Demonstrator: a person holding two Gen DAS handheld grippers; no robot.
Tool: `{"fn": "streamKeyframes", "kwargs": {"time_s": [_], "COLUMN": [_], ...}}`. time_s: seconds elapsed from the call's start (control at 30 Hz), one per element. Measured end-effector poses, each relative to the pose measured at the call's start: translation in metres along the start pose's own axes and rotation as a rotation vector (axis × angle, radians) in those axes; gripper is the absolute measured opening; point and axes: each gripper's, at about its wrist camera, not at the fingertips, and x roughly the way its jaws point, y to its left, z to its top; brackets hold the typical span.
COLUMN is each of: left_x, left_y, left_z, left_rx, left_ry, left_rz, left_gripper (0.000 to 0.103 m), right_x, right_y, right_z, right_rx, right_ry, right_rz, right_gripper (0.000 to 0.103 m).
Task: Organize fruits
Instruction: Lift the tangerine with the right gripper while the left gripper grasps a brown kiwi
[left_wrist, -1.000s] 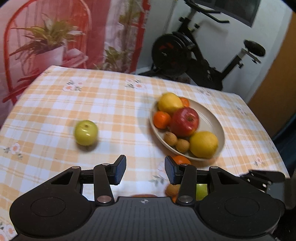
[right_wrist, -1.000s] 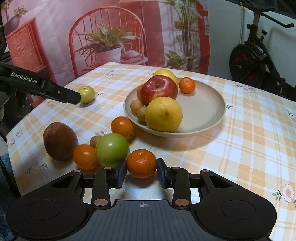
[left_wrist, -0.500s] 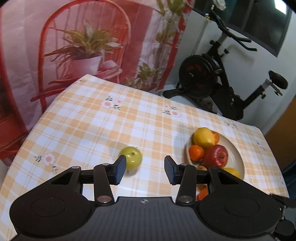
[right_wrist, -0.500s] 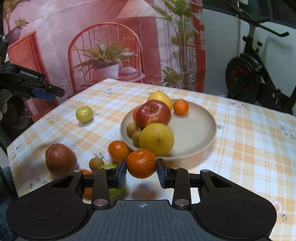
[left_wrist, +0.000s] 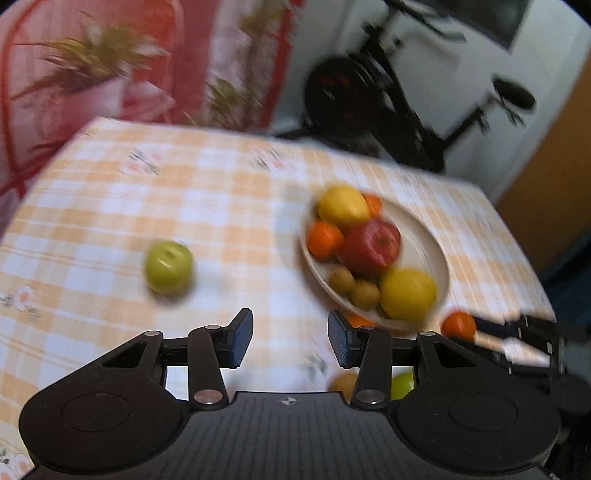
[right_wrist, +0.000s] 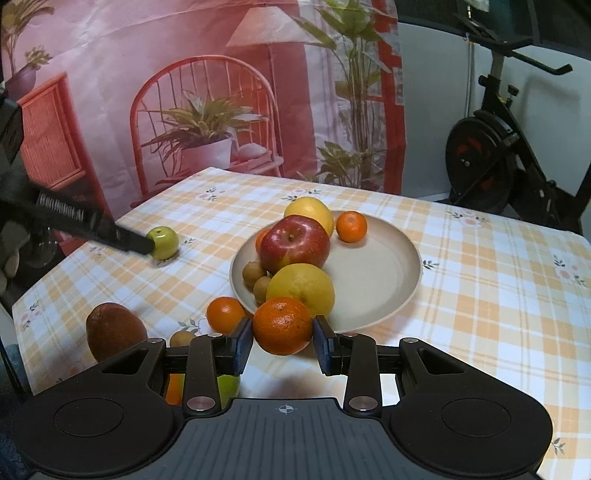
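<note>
Checked orange cloth covers the table (right_wrist: 480, 295) before a pink printed backdrop and an exercise bike, where the right gripper (right_wrist: 283, 343) pinches an orange (right_wrist: 282, 325) just off the plate's (right_wrist: 373, 273) near rim, likely to dislodge the heaped fruit, while the left gripper (left_wrist: 290, 341) gapes empty near the green apple (left_wrist: 169, 266).

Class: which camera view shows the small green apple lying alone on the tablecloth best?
The right wrist view: the green apple is sharp there, though small, with the left tongs' tip overlapping its edge. The left wrist view shows it larger and unobstructed, but smeared by motion blur.
</note>
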Motion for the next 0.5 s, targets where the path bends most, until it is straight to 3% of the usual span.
{"fn": "streamKeyframes", "kwargs": {"time_s": [0.2, 0.5], "left_x": [0.024, 0.040], "left_y": [-0.012, -0.034], "left_z": [-0.011, -0.014], "left_rx": [0.029, 0.148], "left_ry": [0.100, 0.158], "left_rz": [-0.039, -0.030], "left_gripper": [0.041, 0.041], "right_x": [-0.001, -0.001], "right_y": [0.000, -0.002], "right_z": [-0.003, -0.005], "right_rx": [0.000, 0.010], "right_ry": [0.006, 0.007], "right_rz": [0.005, 0.002], "right_gripper": [0.032, 0.032]}}
